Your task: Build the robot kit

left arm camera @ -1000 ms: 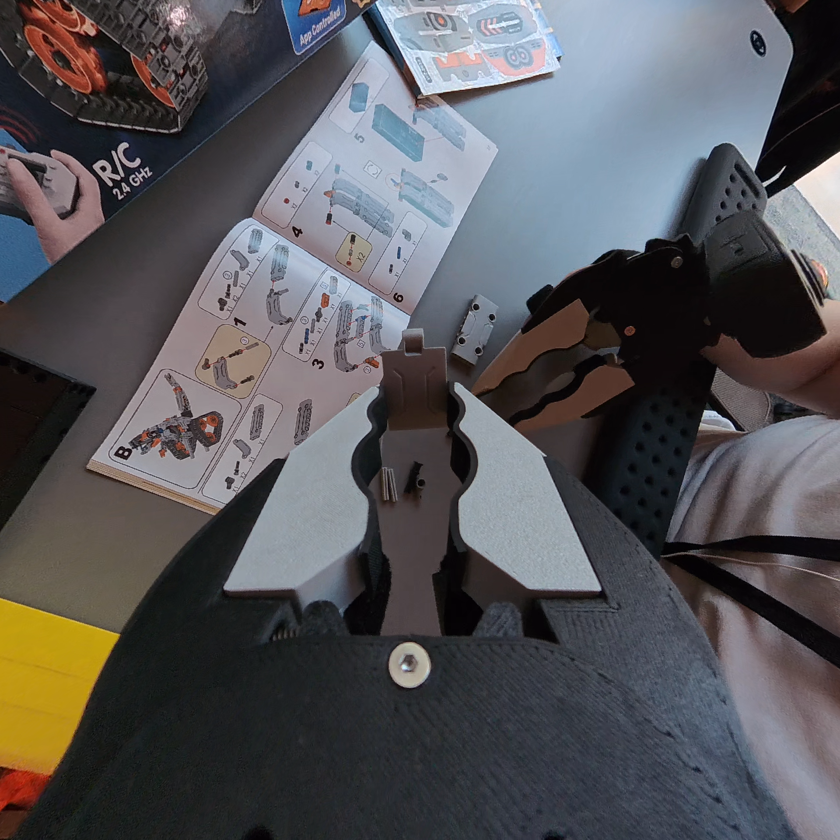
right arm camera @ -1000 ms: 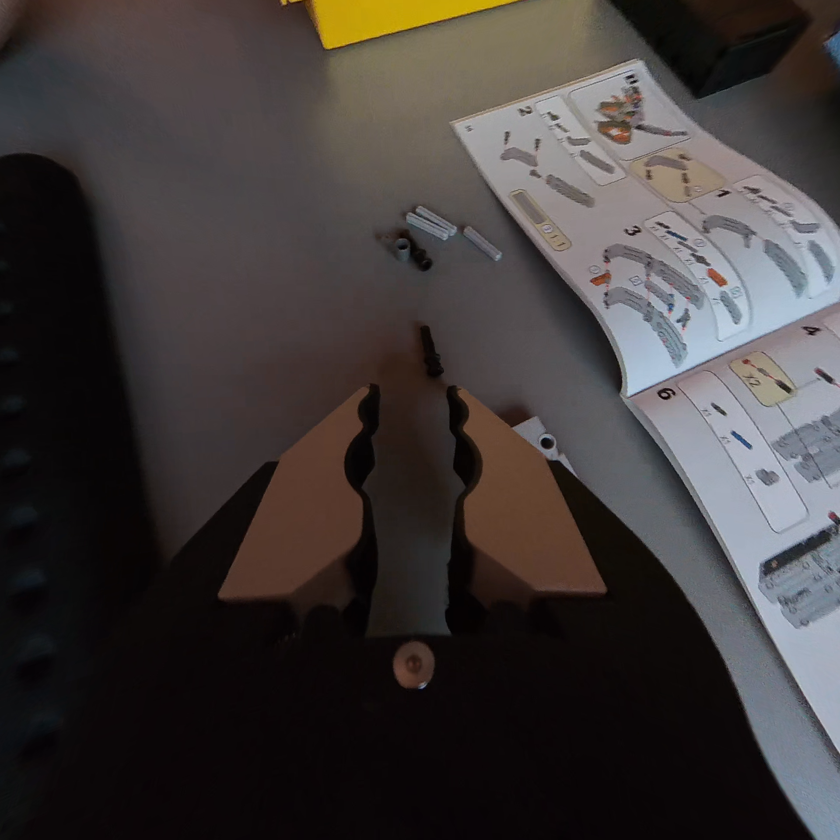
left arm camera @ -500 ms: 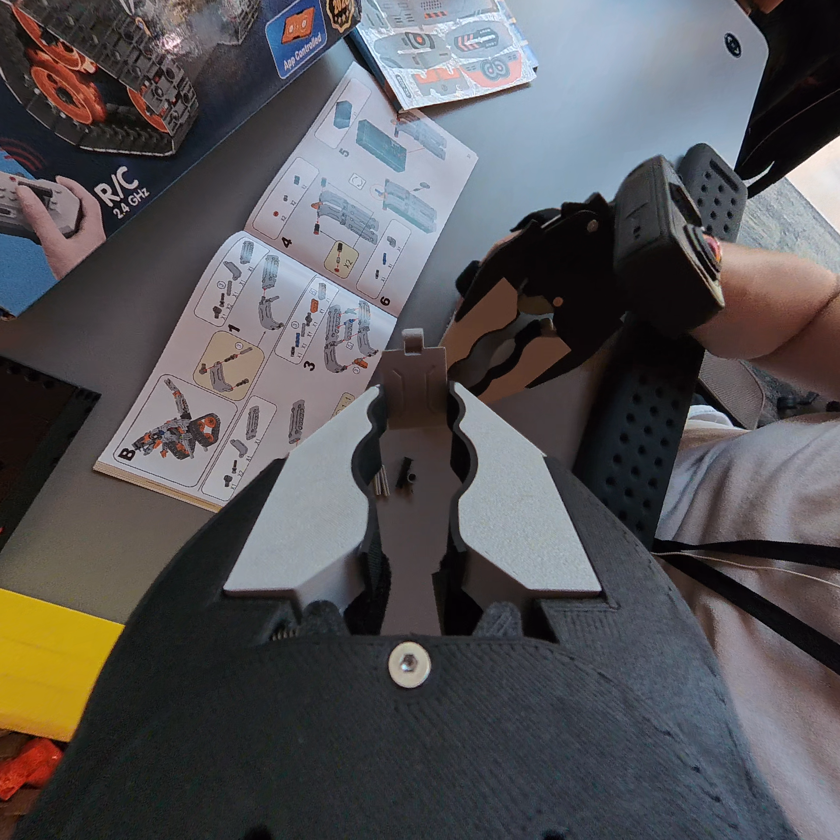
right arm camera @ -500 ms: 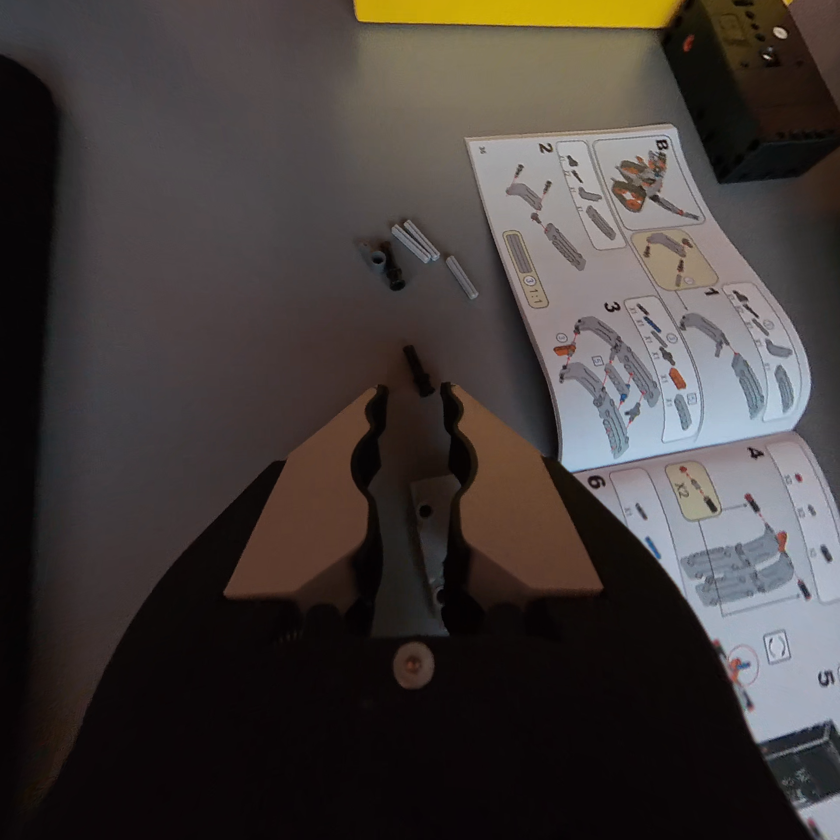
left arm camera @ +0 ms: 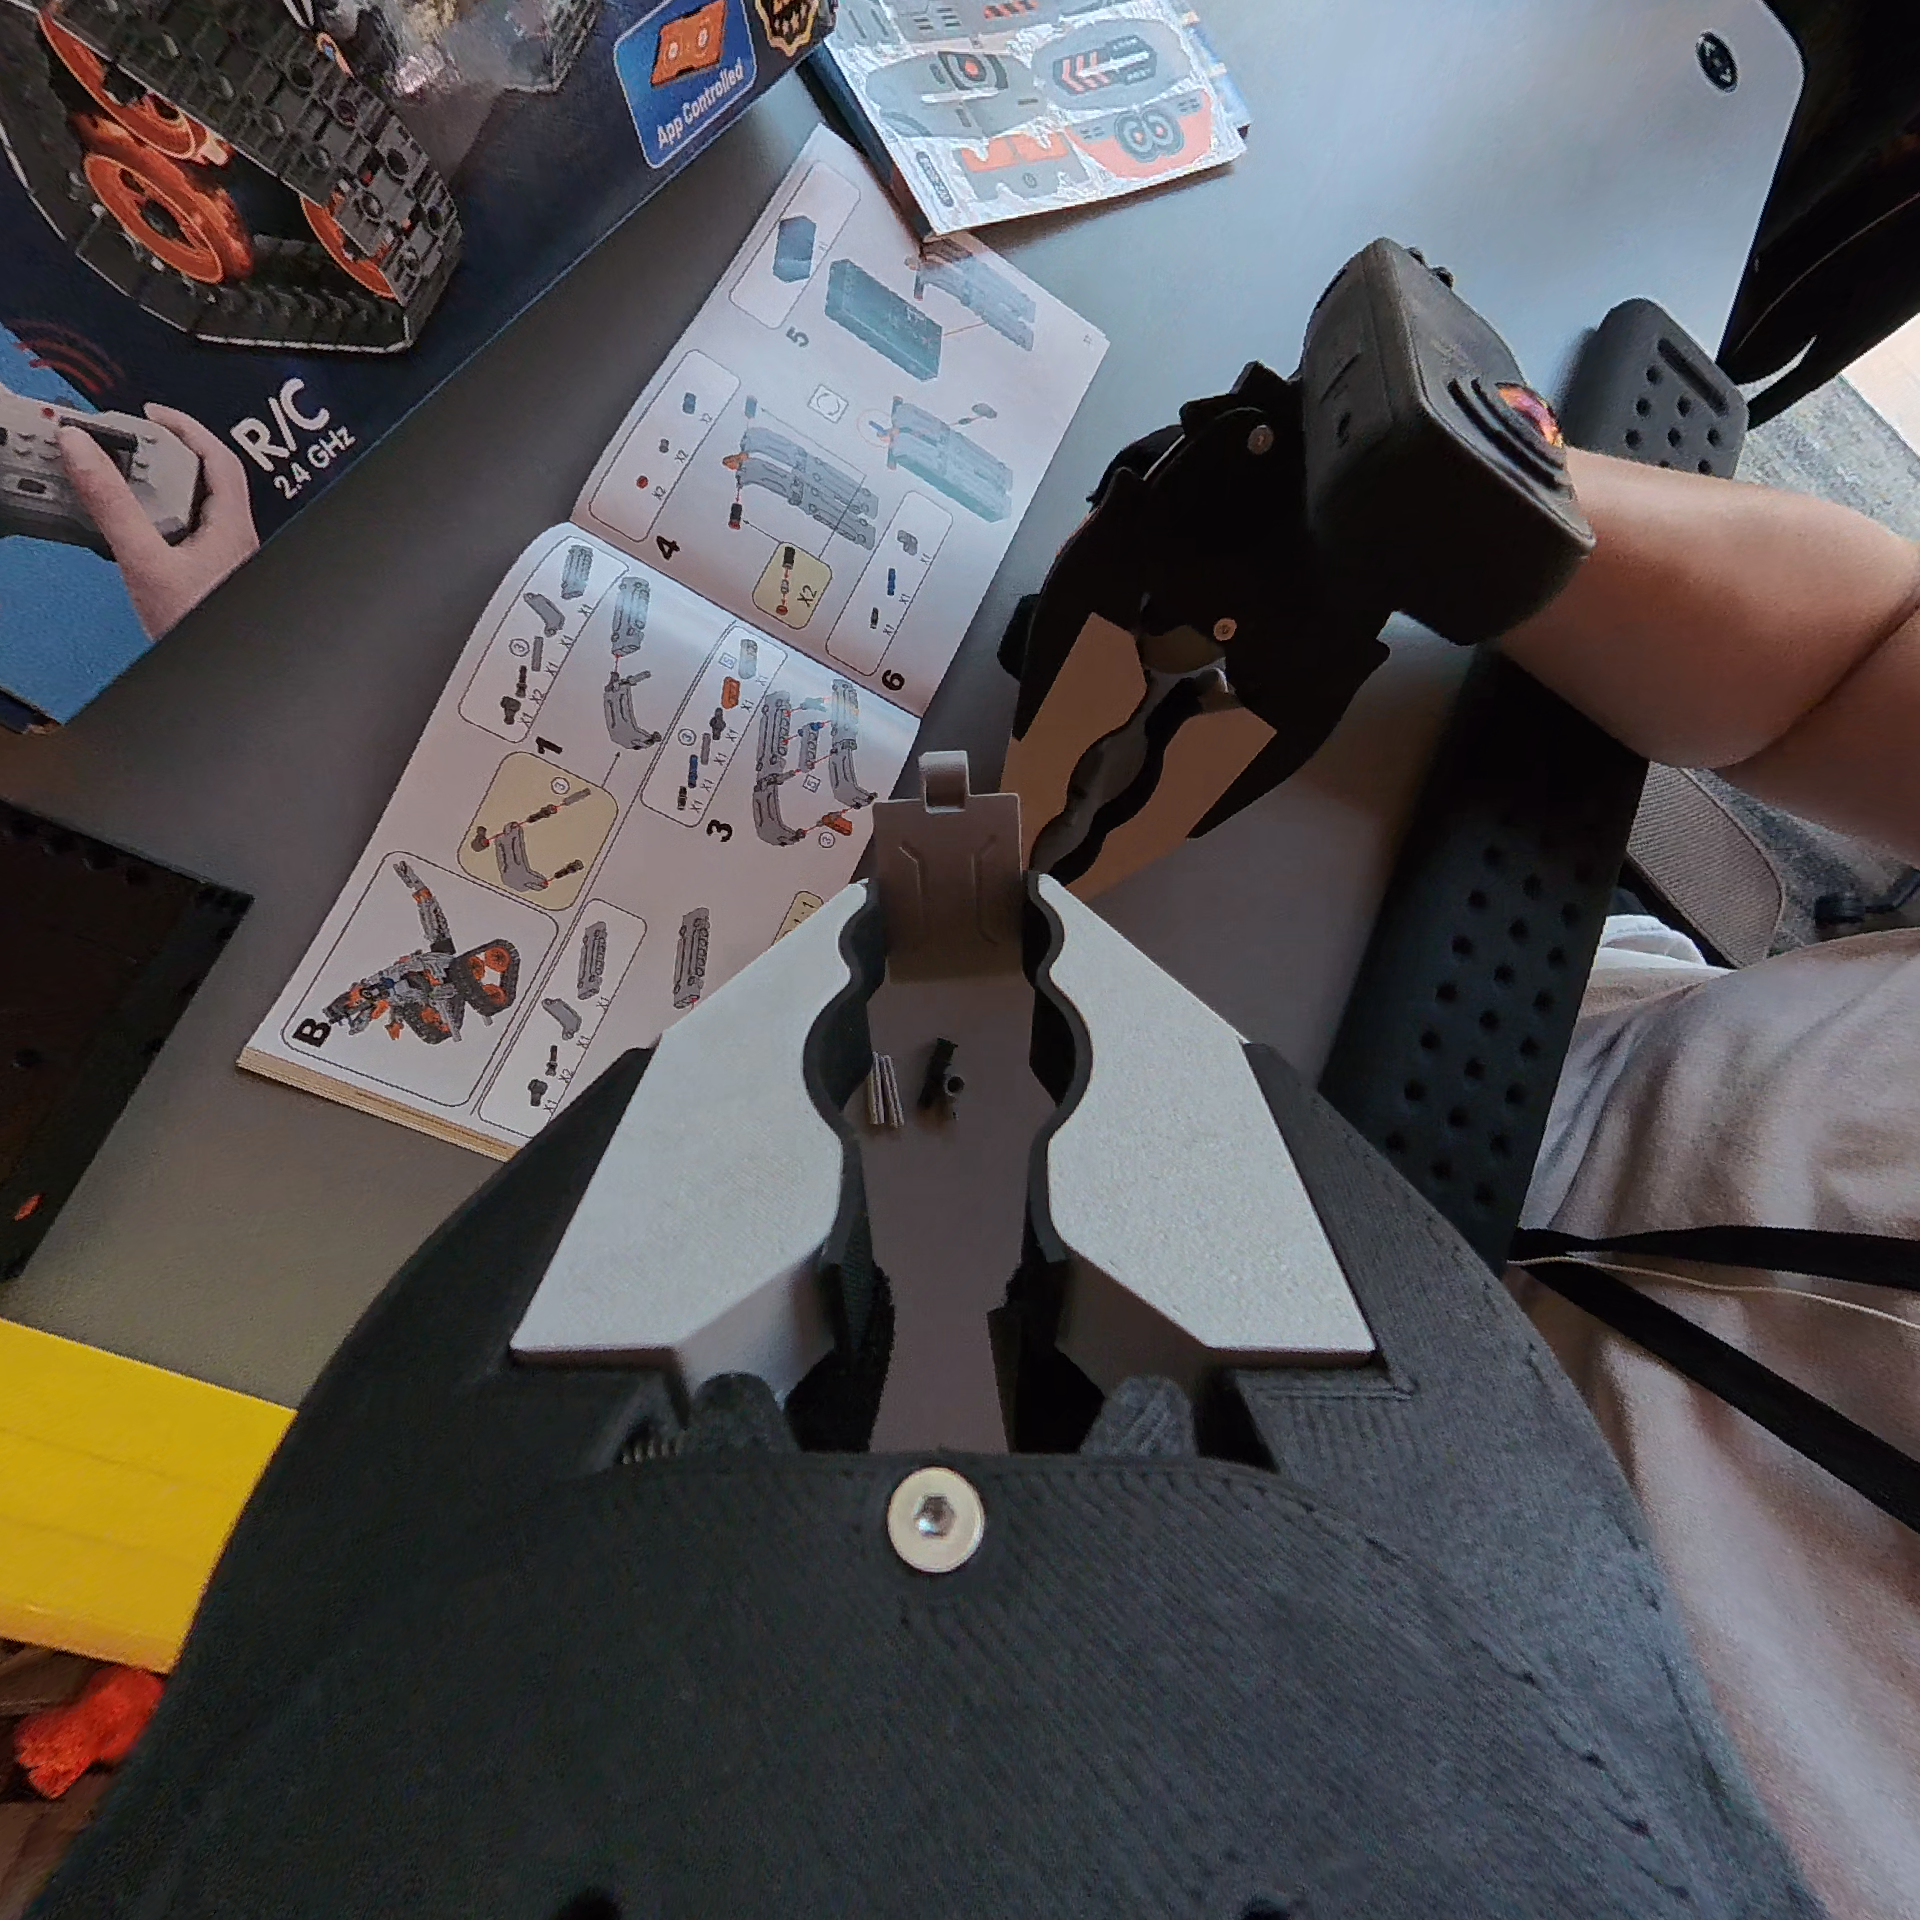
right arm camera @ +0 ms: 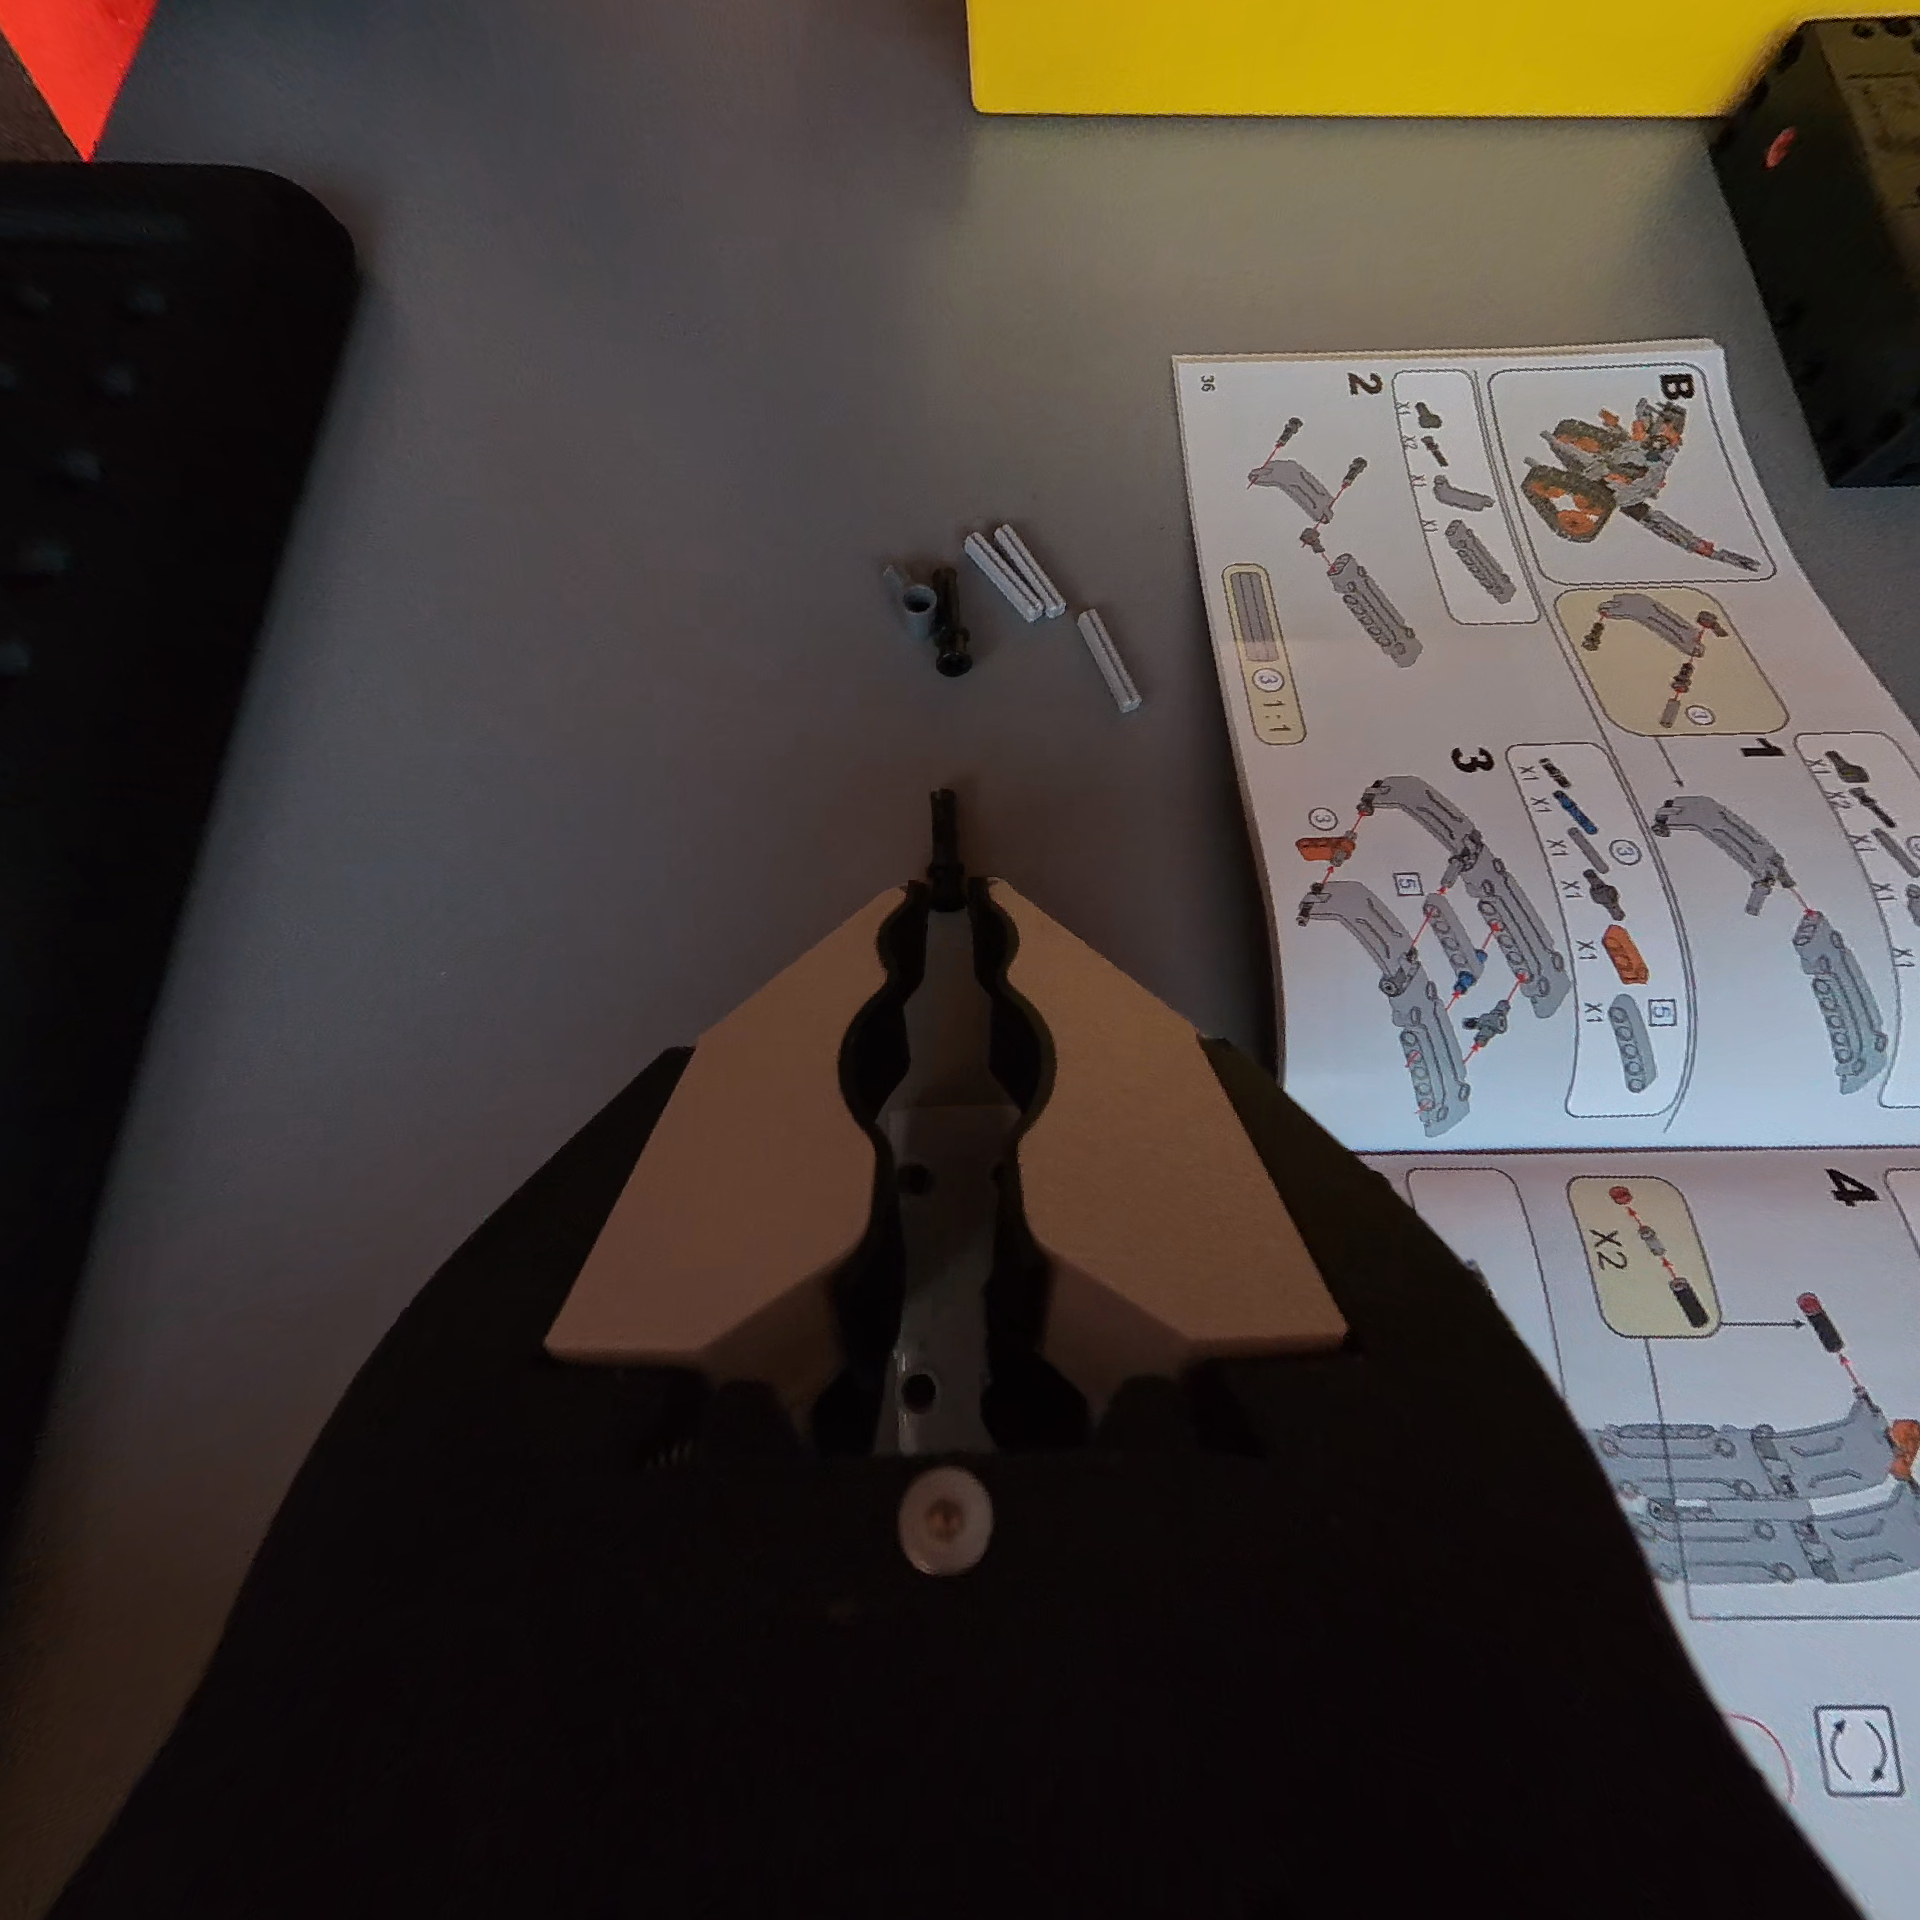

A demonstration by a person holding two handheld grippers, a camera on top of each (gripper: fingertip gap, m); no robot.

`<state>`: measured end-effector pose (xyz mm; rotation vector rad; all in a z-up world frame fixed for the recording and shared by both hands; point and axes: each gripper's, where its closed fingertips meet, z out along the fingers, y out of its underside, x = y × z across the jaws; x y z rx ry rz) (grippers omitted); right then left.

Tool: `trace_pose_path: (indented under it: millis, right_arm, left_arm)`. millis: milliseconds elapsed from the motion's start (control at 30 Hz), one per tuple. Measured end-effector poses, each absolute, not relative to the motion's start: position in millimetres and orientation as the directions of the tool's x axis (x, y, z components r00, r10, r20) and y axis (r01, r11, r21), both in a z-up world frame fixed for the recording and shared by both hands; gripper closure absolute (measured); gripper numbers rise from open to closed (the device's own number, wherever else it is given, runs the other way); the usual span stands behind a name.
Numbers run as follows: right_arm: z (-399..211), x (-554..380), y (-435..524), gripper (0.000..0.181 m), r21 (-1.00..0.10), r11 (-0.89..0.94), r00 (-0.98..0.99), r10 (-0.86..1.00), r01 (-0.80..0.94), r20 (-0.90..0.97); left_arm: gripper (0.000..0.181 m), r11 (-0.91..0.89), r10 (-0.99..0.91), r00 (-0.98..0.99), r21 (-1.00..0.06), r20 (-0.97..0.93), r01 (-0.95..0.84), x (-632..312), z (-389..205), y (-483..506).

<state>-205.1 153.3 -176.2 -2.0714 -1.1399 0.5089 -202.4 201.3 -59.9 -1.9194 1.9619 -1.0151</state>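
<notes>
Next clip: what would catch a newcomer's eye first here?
The left gripper is shut on a grey panel above the open booklet. The right gripper pinches a black pin at its tips, over a grey table near loose grey rods.

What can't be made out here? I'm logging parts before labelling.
- Grey block, right wrist view: mostly hidden beneath the right claw; full shape unclear.
- Black pin, same view: base hidden between the fingertips.
- Small parts, left wrist view: too tiny to identify.
- Yellow box: cut off by the top edge.
</notes>
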Motion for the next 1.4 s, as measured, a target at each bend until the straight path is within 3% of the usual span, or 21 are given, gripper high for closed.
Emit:
trace_pose_path:
  millis: [133,300,500,600,967,1233,1400]
  right_arm:
    - [-170,-203,157,0.175,-0.747,-0.395,0.564,0.825,0.534,-0.033]
    - [-91,-198,176,0.176,-0.825,-0.342,0.647,0.762,0.449,0.037]
    - [-43,-184,185,0.176,-0.697,-0.341,0.671,0.691,0.631,0.269]
    - [-25,-186,192,0.175,-0.685,-0.332,0.673,0.670,0.648,0.313]
    - [3,-202,210,0.175,-0.685,-0.270,0.639,0.678,0.676,0.363]
    - [9,-205,212,0.175,-0.744,-0.242,0.667,0.662,0.623,0.343]
    - [20,-200,210,0.175,-0.745,-0.194,0.675,0.605,0.639,0.422]
  left_arm:
    - [0.157,-0.098,-0.935,-0.141,-0.619,0.326,-0.780,-200,-55,199]
    - [0.157,-0.159,-0.906,-0.175,-0.695,0.384,-0.701,-197,-28,195]
    - [0.157,-0.172,-0.937,-0.141,-0.775,0.318,-0.608,-197,-5,208]
    - [0.157,-0.169,-0.940,-0.142,-0.784,0.310,-0.597,-200,1,208]
    - [0.157,-0.217,-0.936,-0.114,-0.802,0.333,-0.556,-199,7,221]
    - [0.157,-0.227,-0.938,-0.104,-0.813,0.330,-0.536,-195,7,223]
    - [0.157,-0.286,-0.911,-0.131,-0.826,0.392,-0.485,-192,15,223]
